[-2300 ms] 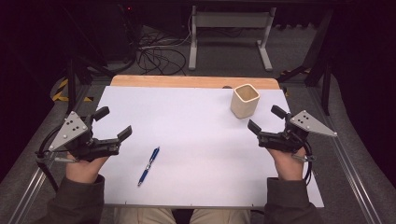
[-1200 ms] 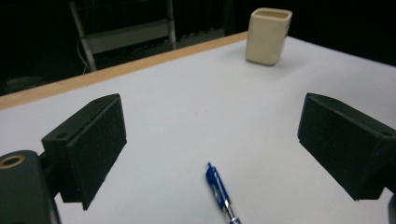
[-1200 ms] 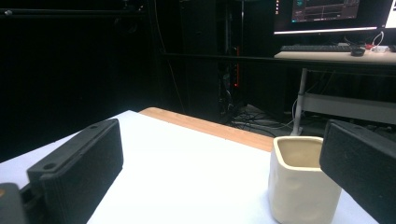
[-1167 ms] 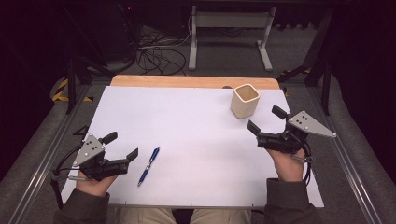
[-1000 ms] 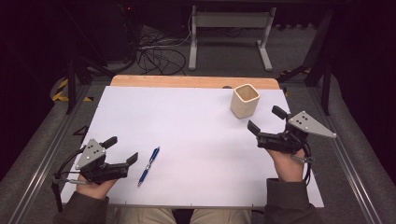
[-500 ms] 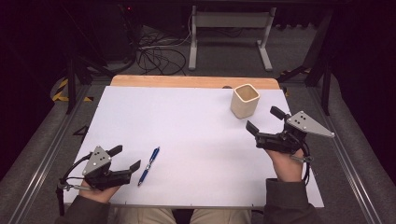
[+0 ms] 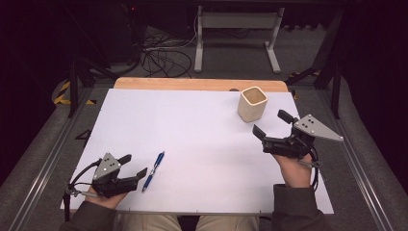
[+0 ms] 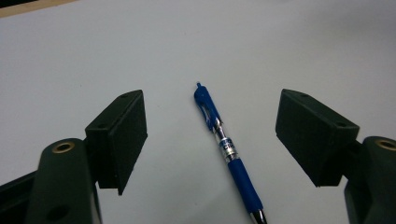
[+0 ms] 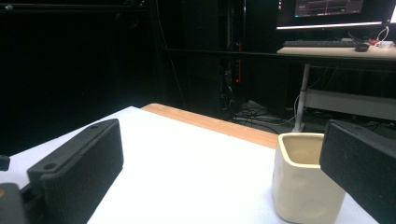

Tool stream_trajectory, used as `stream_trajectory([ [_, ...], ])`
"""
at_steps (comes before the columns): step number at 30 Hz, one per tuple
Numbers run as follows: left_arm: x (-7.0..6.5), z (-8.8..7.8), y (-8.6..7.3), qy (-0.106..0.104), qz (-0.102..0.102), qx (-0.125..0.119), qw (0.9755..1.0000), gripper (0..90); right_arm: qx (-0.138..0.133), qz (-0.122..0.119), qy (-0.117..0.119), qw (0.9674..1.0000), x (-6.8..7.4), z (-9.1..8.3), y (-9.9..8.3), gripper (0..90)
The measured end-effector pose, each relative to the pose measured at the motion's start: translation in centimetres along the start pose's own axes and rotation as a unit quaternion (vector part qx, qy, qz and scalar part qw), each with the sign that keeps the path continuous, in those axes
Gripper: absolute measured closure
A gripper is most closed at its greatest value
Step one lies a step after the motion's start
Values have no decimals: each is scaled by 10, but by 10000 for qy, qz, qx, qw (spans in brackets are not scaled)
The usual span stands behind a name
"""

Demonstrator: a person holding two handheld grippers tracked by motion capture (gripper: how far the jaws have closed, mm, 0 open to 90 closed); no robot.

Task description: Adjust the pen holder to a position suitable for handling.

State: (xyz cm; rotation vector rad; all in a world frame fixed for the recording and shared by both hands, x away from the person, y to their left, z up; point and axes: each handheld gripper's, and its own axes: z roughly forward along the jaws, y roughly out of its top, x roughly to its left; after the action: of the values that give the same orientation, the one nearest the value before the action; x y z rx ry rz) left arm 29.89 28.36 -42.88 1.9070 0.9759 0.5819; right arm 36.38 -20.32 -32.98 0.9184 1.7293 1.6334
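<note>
Blue pen (image 8: 224, 144) lies flat on the white table sheet (image 7: 202, 130), well away from the cream cup (image 7: 252, 103) toward the near left corner, and the left gripper (image 7: 133, 166) is lined up on it, jaws just closing in but not touching yet, so we're at the reach-and-grab step. Next it needs to settle lower and pinch the barrel square. Right gripper (image 7: 269, 123) hovers open and empty just beside the cup.

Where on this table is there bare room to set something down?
The widest free patch is the white sheet between the pen, the cup and the wooden edge. The far left is bare too. It is tighter near the left tool beside the pen, and between the cup and right tool.
</note>
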Motion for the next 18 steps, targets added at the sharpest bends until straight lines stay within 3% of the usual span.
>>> stream_trajectory([
  [10,-12,9,-4,37,109,448,9989,333,58,-19,-14,10000,1,1,0,3],
  [18,-18,21,-9,-40,203,857,9961,377,69,-46,0,10000,1,2,-1,3],
])
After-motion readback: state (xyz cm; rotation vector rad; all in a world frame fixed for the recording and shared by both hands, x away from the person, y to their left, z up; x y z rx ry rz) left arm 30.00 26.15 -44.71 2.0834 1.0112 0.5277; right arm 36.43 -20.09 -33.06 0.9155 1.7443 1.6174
